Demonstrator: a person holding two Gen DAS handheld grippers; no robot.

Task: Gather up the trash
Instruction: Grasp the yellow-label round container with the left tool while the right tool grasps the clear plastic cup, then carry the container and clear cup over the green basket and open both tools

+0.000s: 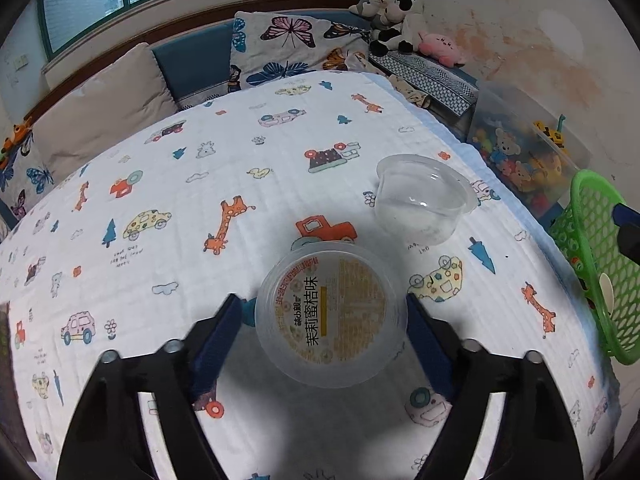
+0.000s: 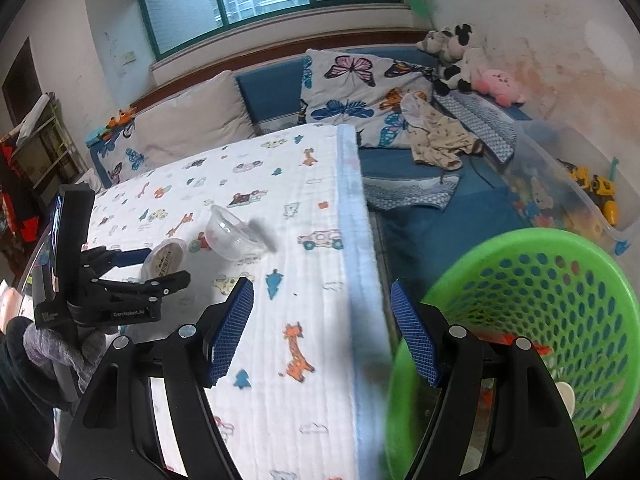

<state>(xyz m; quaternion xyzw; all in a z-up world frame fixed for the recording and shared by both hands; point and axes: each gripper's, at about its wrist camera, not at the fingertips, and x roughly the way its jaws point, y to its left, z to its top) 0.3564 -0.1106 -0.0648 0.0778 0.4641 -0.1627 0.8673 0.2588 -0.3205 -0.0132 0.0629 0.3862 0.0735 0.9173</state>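
Basket (image 2: 520,320) interior — right view only

The sealed jelly cup (image 1: 331,314) carries a lid label reading "茉莉蜜桔味" in large dark characters; its smaller print is illegible. The left gripper (image 2: 160,264) body bears white lettering, apparently "CenRobot.AI".

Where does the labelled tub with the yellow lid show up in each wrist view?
Left wrist: labelled tub sits low centre, between the left gripper fingers.
Right wrist: labelled tub is at the left, in the left gripper.
Shared landmark: the empty clear cup just beyond it.
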